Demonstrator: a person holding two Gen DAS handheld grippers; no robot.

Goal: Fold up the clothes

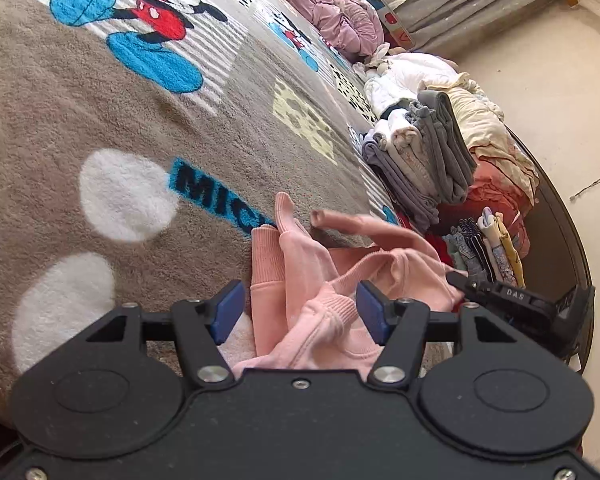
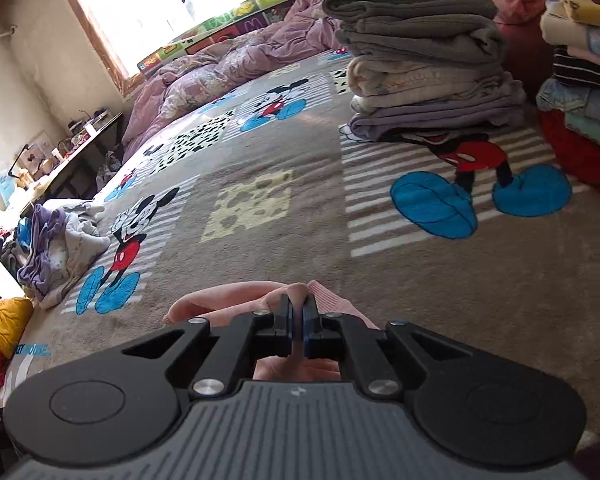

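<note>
A pink knit garment (image 1: 324, 272) lies crumpled on the brown Mickey Mouse blanket (image 1: 80, 112), its ribbed cuffs and a sleeve sticking up. My left gripper (image 1: 300, 312) stands open over the near part of it, with ribbed fabric between the blue pads and a gap at the left pad. In the left wrist view my right gripper (image 1: 456, 278) comes in from the right, pinching the garment's far edge. In the right wrist view that gripper (image 2: 299, 320) is shut on a fold of the pink garment (image 2: 228, 300), lifted slightly off the blanket (image 2: 380, 280).
A stack of folded grey, cream and lilac clothes (image 1: 428, 152) (image 2: 424, 64) stands on the blanket, with a second folded stack (image 1: 488, 248) (image 2: 580, 80) beside it. A purple duvet (image 2: 228, 68) lies at the far end. Loose unfolded clothes (image 2: 56, 240) are heaped at the left.
</note>
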